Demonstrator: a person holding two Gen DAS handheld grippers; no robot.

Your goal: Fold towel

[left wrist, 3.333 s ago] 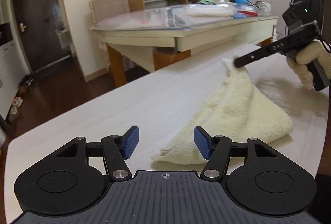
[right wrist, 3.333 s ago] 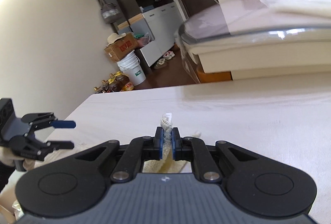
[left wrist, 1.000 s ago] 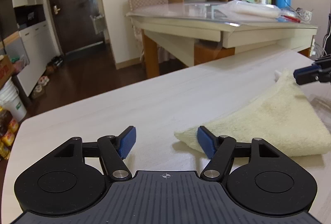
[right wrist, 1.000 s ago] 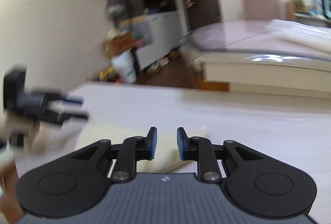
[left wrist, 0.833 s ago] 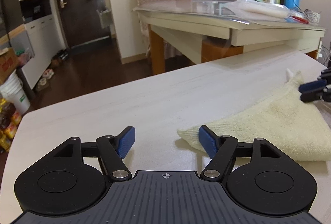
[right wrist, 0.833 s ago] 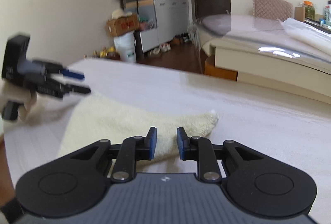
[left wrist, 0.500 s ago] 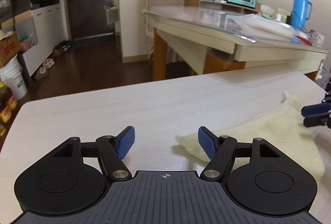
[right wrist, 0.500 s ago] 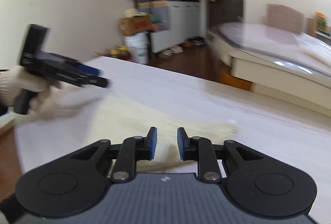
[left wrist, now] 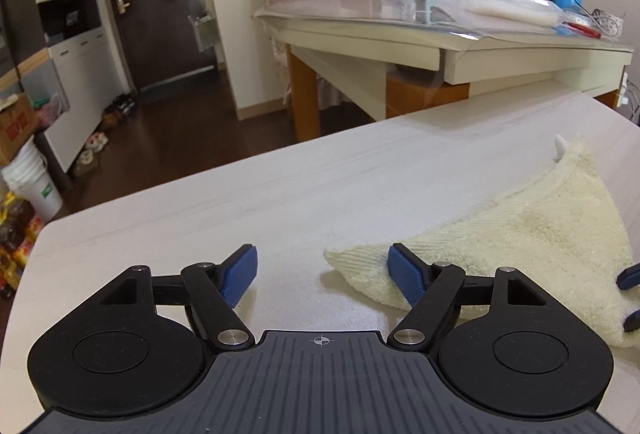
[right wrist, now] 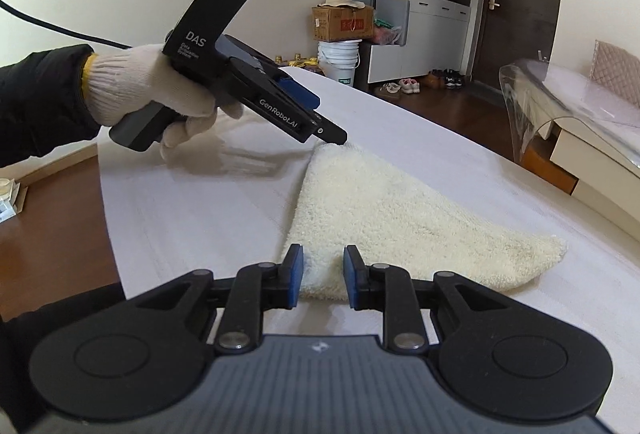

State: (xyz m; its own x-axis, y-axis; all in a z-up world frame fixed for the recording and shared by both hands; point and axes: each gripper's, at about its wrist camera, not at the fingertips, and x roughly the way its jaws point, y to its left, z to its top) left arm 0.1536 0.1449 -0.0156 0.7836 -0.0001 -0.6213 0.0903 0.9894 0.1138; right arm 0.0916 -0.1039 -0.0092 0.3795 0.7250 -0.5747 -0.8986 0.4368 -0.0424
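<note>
A cream towel (left wrist: pixel 516 234) lies folded in a triangle on the white table (left wrist: pixel 280 193). My left gripper (left wrist: pixel 322 272) is open and empty, with the towel's near corner between its blue pads; its right pad touches the cloth. In the right wrist view the towel (right wrist: pixel 384 209) spreads ahead, and my right gripper (right wrist: pixel 322 276) is open a little with a towel corner just in front of its pads. The left gripper (right wrist: pixel 316 121), in a white-gloved hand, hovers over the towel's far corner. The right gripper's blue tips (left wrist: pixel 630 276) show at the left view's right edge.
A dining table (left wrist: pixel 440 33) with a bagged bundle, a blue flask and a teal oven stands behind. A chair, a dark door, white cabinets, a white bucket (right wrist: pixel 338 63) and boxes line the room. The table edge (right wrist: pixel 108 201) drops to the floor at left.
My right gripper let go of the towel corner, swung round to the towel's other side and now stands open at another corner. My left gripper stayed open by its corner.
</note>
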